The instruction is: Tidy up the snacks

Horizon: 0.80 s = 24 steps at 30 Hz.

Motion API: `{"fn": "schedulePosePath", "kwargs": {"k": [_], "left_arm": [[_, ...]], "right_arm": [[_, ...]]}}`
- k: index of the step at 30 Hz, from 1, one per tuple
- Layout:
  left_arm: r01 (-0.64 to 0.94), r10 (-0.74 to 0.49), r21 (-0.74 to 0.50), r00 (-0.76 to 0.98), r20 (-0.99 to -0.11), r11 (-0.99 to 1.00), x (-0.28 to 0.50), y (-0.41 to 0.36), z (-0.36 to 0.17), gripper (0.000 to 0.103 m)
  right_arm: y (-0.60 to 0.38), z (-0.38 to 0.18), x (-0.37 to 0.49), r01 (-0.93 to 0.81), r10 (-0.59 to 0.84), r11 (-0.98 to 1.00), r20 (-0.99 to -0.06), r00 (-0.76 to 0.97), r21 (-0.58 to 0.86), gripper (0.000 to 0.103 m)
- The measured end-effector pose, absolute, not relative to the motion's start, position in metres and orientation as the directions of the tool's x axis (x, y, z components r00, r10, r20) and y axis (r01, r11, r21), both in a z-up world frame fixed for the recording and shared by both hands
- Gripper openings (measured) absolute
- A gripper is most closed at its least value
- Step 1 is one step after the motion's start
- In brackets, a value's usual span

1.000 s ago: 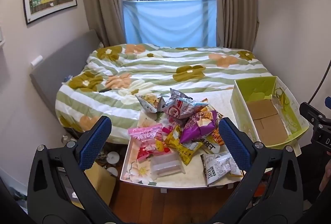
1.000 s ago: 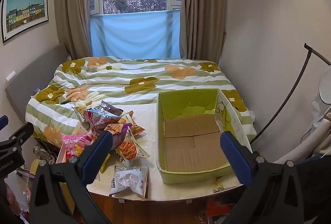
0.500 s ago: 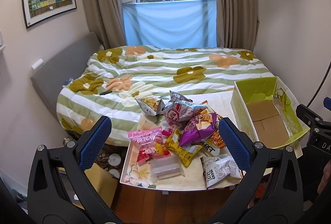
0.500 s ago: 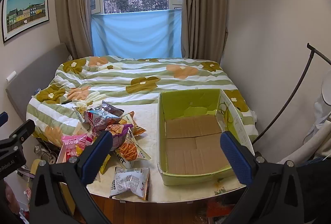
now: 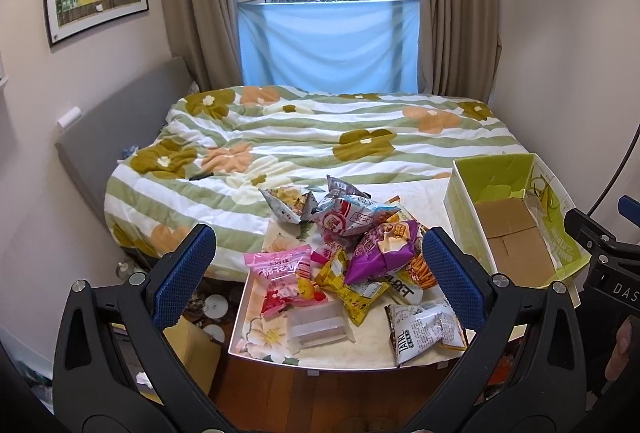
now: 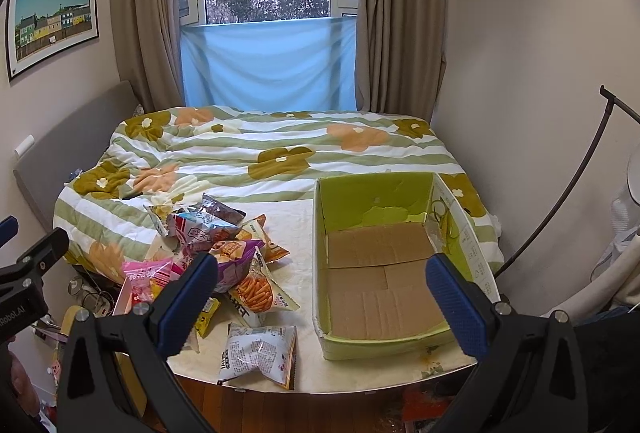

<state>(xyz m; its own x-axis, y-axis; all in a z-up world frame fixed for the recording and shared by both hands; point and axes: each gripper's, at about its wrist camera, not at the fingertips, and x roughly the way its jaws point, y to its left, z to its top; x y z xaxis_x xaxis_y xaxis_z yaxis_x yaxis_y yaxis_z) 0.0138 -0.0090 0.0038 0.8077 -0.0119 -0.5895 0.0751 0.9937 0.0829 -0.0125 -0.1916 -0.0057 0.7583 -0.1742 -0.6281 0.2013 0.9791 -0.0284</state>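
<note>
A heap of snack bags lies on the low white table: a purple bag, a pink bag, a yellow bag, a clear packet and a white bag near the front edge. The same purple bag and white bag show in the right wrist view. An open green cardboard box stands empty on the table's right side, also visible from the left wrist. My left gripper is open above the heap. My right gripper is open, near the box's front left corner.
A bed with a green striped floral quilt lies behind the table. A grey headboard is on the left. Curtains and a window are behind. A black stand leans at the right wall. Clutter sits on the floor left of the table.
Both views have shifted slightly, as if both grippers drew back and tilted a little. Both stay open and empty. The snacks and box have not moved.
</note>
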Motion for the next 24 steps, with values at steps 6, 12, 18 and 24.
{"fn": "schedulePosePath", "kwargs": {"k": [6, 12, 18, 24], "left_arm": [[0.086, -0.02, 0.084, 0.806, -0.591, 0.993, 0.0157, -0.0078, 0.0033, 0.103], [0.091, -0.026, 0.08, 0.804, -0.594, 0.993, 0.0176, -0.0082, 0.0027, 0.103], [0.098, -0.036, 0.071, 0.801, -0.598, 0.993, 0.0203, -0.0069, 0.0019, 0.103], [0.101, -0.04, 0.067, 0.798, -0.601, 0.993, 0.0218, -0.0061, 0.0007, 0.103]], "right_arm": [[-0.1906, -0.0057, -0.0121, 0.201, -0.173, 0.979, -0.629, 0.758, -0.027, 0.103], [-0.1905, -0.006, -0.0116, 0.201, -0.172, 0.979, -0.63, 0.757, -0.025, 0.103], [-0.1908, -0.006, -0.0114, 0.201, -0.172, 0.979, -0.631, 0.757, -0.026, 0.103], [-0.1911, -0.0059, -0.011, 0.2, -0.172, 0.979, -0.631, 0.756, -0.027, 0.103]]}}
